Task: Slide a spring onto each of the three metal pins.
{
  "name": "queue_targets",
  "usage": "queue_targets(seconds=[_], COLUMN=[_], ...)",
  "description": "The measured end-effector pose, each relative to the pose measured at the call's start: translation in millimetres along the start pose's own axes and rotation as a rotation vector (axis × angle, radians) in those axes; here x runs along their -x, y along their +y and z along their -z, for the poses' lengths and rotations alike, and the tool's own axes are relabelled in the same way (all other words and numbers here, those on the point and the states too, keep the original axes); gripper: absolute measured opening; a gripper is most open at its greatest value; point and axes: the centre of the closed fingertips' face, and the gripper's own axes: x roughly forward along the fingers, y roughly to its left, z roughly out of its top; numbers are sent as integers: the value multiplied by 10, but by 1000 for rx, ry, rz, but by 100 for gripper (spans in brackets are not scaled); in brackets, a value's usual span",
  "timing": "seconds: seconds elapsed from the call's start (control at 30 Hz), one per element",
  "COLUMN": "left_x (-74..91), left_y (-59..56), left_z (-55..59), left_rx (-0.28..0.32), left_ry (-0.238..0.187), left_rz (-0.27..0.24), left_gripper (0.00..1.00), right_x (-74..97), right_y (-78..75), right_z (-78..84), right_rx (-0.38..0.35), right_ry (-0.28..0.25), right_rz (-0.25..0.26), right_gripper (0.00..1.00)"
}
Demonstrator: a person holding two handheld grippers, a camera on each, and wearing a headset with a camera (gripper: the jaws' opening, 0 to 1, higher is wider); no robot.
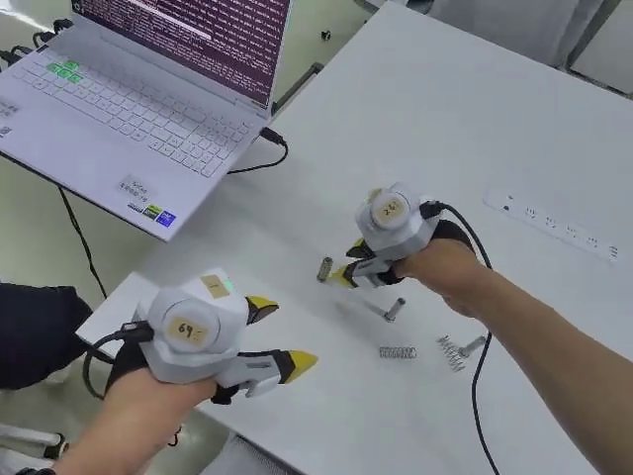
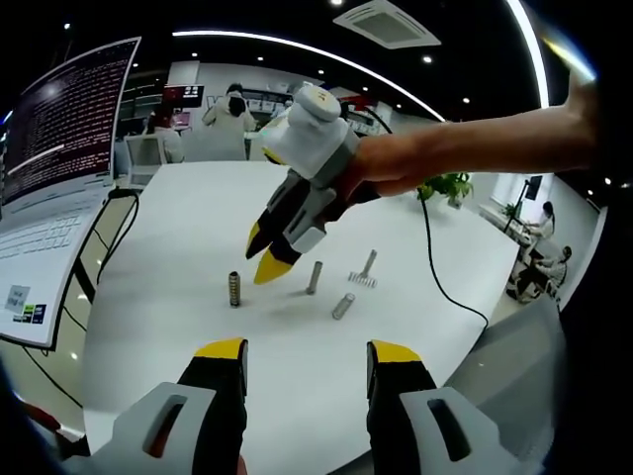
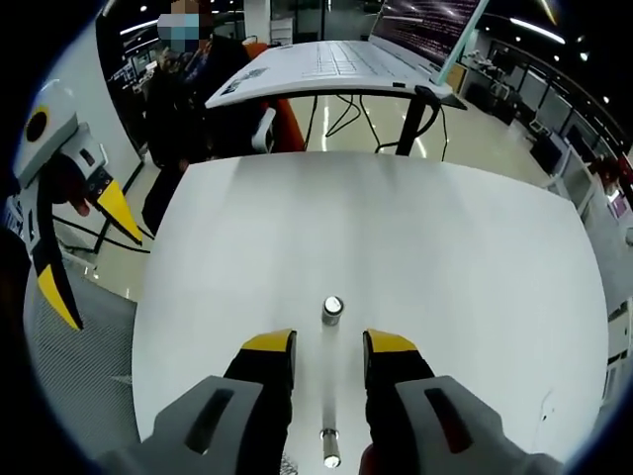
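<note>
A short metal pin (image 1: 324, 268) stands upright on the white table (image 1: 415, 129) with a spring around it; it also shows as the pin (image 2: 234, 289) and, from above, the pin (image 3: 332, 309). My right gripper (image 1: 348, 276) is open, its tips just right of that pin and not touching it; the right gripper (image 3: 329, 341) has the pin just ahead of its jaws. A bare pin (image 1: 395, 310) lies behind it, a loose spring (image 1: 398, 352) nearer me, and another pin with a spring (image 1: 461, 350) to the right. My left gripper (image 1: 282, 336) hovers open and empty at the near table edge.
An open laptop (image 1: 148, 89) sits at the far left, its cable (image 1: 259, 163) trailing onto the table. A white power strip (image 1: 554, 223) lies at the right. The right gripper's black cable (image 1: 482, 327) runs along the forearm. People stand in the background of the left gripper view.
</note>
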Motion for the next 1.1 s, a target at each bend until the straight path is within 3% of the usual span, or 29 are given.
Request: queue_targets(seconds=[0.57, 0.77, 1.1], left_x=[175, 202, 197], left_y=[36, 13, -29], left_z=[-148, -201, -286], left_rx=[28, 28, 27], left_ry=[-47, -58, -73], left_rz=[-62, -69, -71], left_gripper=[42, 42, 42], right_x=[591, 789, 1104], right_y=[159, 263, 301], right_z=[7, 149, 375], right_rx=[-49, -92, -206], right_ry=[-126, -161, -241], right_rz=[103, 139, 201], right_gripper=[33, 35, 39])
